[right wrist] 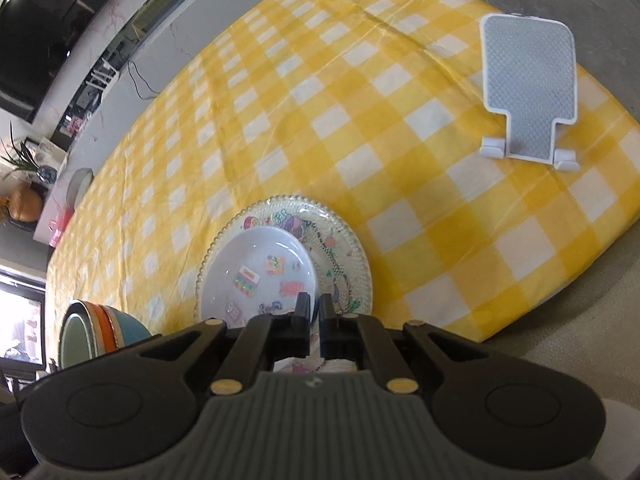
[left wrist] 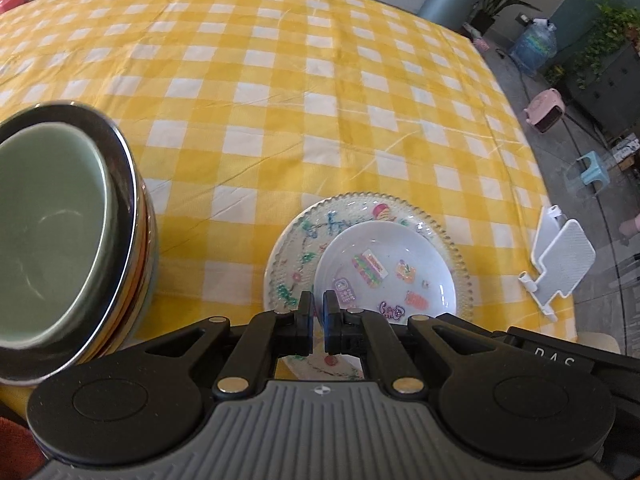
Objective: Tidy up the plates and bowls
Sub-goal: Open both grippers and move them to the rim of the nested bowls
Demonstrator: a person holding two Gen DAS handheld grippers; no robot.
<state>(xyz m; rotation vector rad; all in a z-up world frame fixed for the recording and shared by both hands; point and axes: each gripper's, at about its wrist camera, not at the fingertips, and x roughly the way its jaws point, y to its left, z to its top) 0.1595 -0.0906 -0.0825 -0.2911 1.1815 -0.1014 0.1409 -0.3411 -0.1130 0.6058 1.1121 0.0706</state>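
A clear beaded glass plate (left wrist: 296, 248) with colourful drawings lies on the yellow checked tablecloth. A small white plate (left wrist: 384, 264) with stickers rests on it. My left gripper (left wrist: 319, 307) is shut, its tips over the white plate's near left rim; whether it grips the rim is unclear. A stack of bowls (left wrist: 60, 232), pale green inside with a steel rim, stands at the left. In the right wrist view my right gripper (right wrist: 315, 309) is shut above the near edge of both plates (right wrist: 260, 268), by the glass plate (right wrist: 344, 248). The bowl stack (right wrist: 96, 332) is at lower left.
A white phone stand (right wrist: 528, 84) sits near the table's right edge, and it also shows in the left wrist view (left wrist: 560, 264). Stools, a water jug and plants stand on the floor beyond the table (left wrist: 560, 80). A grey round object (right wrist: 78, 184) lies at the far edge.
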